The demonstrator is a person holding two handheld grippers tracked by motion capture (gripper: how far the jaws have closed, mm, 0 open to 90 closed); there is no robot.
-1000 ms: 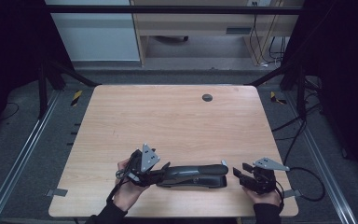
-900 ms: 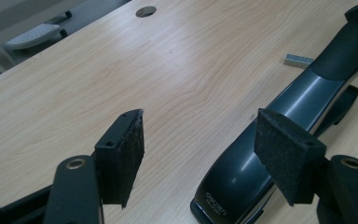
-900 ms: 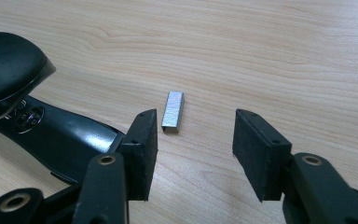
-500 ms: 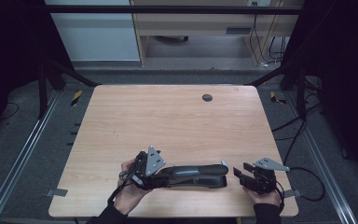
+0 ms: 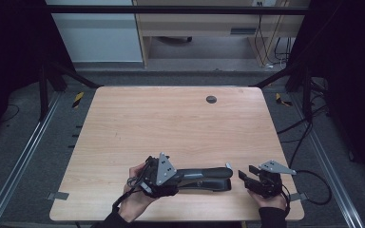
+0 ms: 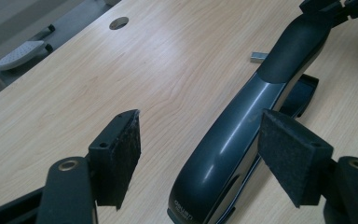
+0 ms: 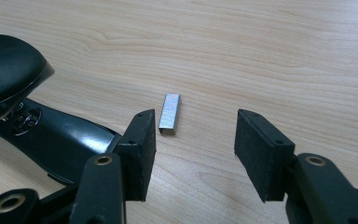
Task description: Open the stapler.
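The stapler (image 5: 204, 178), a long dark one, lies flat near the front edge of the wooden table (image 5: 171, 123), its length running across between the person's two hands. The left gripper (image 5: 164, 176) sits at the stapler's rear end with its jaws spread wide; in the left gripper view the stapler's glossy back (image 6: 223, 154) lies between the two pads, close against the right-hand pad (image 6: 291, 156) though I cannot tell whether it touches, and well clear of the other pad (image 6: 119, 154). Those jaws have just been opening, with the stapler between them and no longer pinched. The right gripper (image 5: 248, 176) rests just off the stapler's nose, its jaws also spread and holding nothing. In the right gripper view a small silver strip of staples (image 7: 169, 113) lies on the wood just beyond the open pads, beside the stapler's front end (image 7: 9, 70), touching neither pad; in the high view the same strip (image 5: 228, 166) shows as a bright speck by the stapler's nose. Compared with a second ago, the left gripper has shifted a little along the stapler toward its nose, while the right one and the stapler itself sit where they were. Far beyond the stapler, near the table's back edge, is a small round cable hole (image 5: 211, 99).
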